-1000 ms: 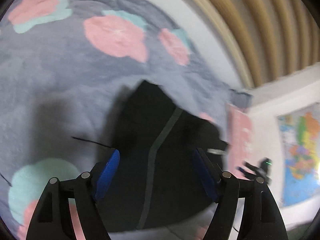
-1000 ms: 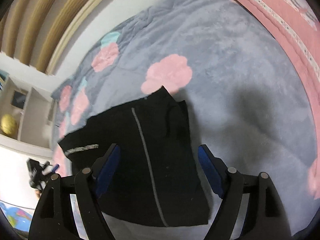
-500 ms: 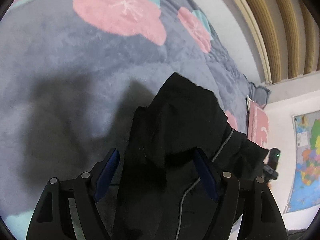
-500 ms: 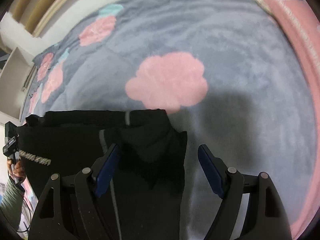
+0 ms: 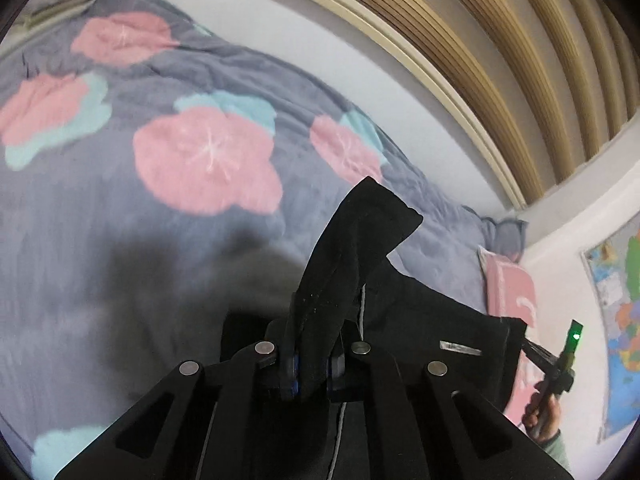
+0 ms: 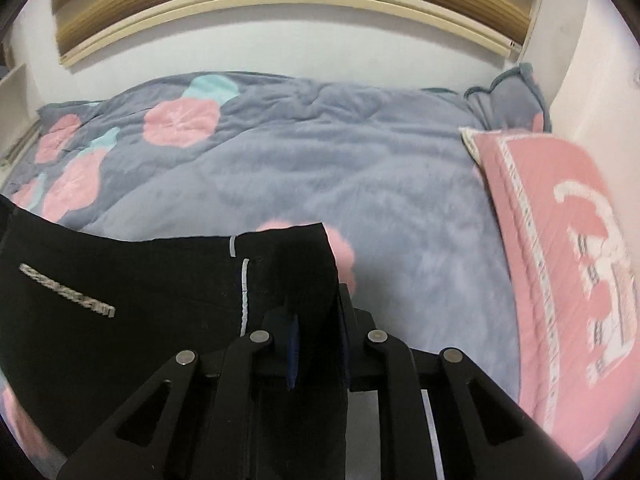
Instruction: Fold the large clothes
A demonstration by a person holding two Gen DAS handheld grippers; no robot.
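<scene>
Black garment [image 6: 132,312], white side piping and printed logo, lifted over the grey floral blanket [image 6: 320,168]. Left gripper [image 5: 310,364] and right gripper [image 6: 318,344] each clamp a fabric corner. Judgement: keep the held edge taut and level, lay evenly.

A black garment [image 5: 420,320] with a thin pale stripe [image 6: 245,284] and a small silver logo strip [image 6: 68,290] hangs pinched in both my grippers above the grey floral bedspread [image 6: 360,168]. My left gripper [image 5: 312,364] clamps one corner, which sticks up as a dark peak; my right gripper [image 6: 316,348] clamps the other top corner. The upper hem stretches taut between them, near the bedspread's front edge.
</scene>
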